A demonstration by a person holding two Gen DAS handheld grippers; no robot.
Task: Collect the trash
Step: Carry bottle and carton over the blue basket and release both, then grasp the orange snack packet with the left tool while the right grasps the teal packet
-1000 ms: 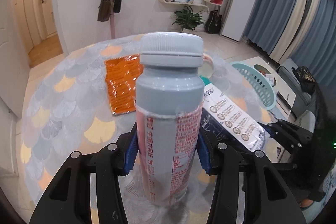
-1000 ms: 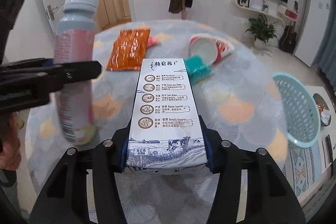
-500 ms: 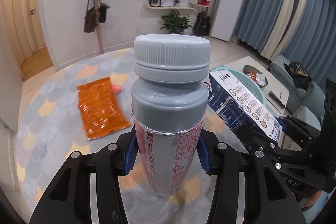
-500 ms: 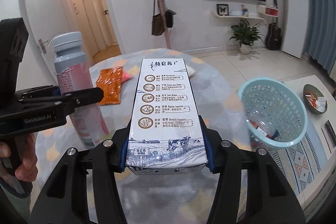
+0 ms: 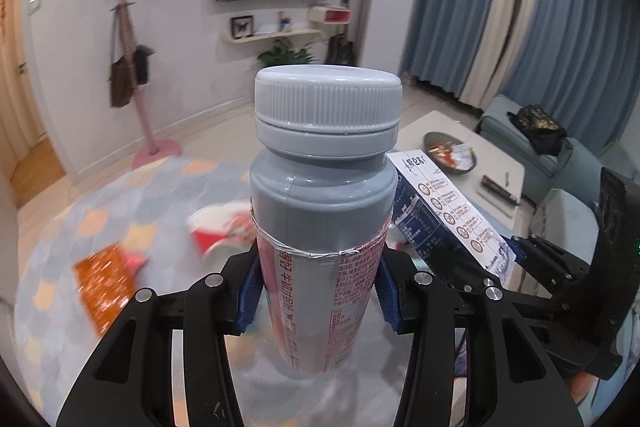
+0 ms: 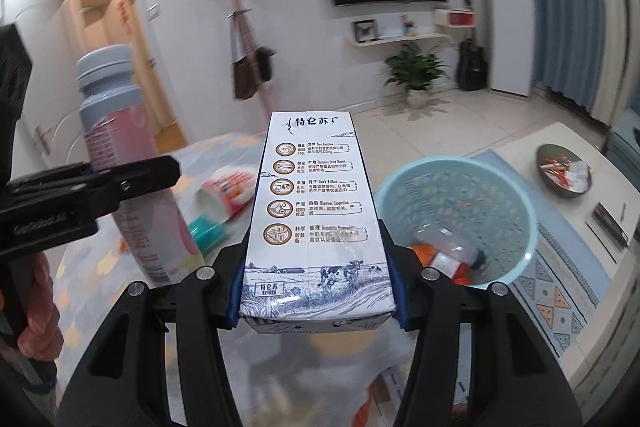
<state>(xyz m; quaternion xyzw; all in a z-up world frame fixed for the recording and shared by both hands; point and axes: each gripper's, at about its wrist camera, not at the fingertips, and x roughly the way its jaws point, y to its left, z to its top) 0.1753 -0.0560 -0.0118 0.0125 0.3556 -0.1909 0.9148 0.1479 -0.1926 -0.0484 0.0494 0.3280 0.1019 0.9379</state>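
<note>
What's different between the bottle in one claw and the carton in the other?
The bottle is round, grey-topped with a ribbed screw cap and a pink label; the milk carton is a flat-sided box printed in blue and white. The bottle stands upright in the left gripper; the carton leans forward, away from the right gripper. Both are clamped and lifted off the table.

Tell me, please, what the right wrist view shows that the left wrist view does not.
Only the right wrist view shows the light blue basket with some trash already inside, and a teal cup on the table. Only the left wrist view shows the orange packet on the table. Both views show the grey-capped bottle clamped in the left gripper, the milk carton clamped in the right gripper, the tipped red and white cup, and the dark dish on the low table.
</note>
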